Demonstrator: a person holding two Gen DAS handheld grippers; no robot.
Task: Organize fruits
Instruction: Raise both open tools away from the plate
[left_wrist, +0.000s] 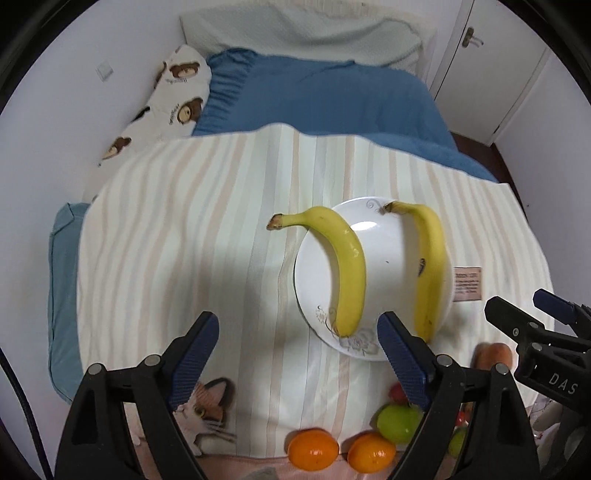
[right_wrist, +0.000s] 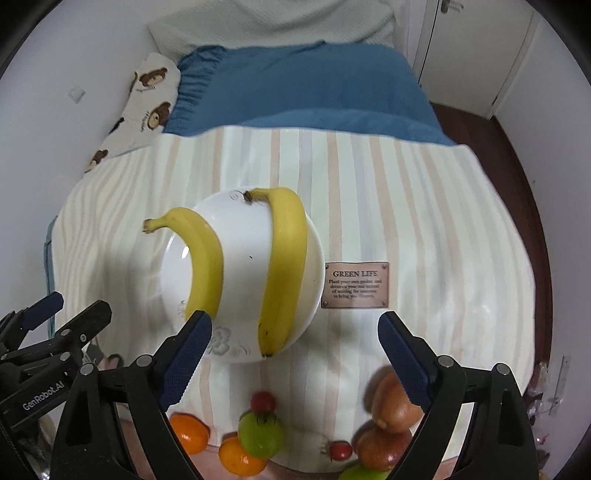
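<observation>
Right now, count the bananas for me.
2. Both lie across the white plate: the left banana has its stem poking past the rim, and the right banana lies nearer the label. None seem hidden.

Two bananas, one (right_wrist: 205, 258) on the left and one (right_wrist: 284, 266) on the right of a single white plate (right_wrist: 243, 236). Two oranges (right_wrist: 190, 432) (right_wrist: 240, 458). Two small red fruits (right_wrist: 263, 401) (right_wrist: 340, 449). Two brownish-red fruits (right_wrist: 393, 404) (right_wrist: 380, 445). One green apple (right_wrist: 260, 434) in full view, and a second green fruit (right_wrist: 360, 473) cut off at the bottom edge. One printed label (right_wrist: 355, 285) on the striped cloth. Two hand-held grippers: the left (left_wrist: 297, 339) and the right (right_wrist: 293, 339)
</observation>
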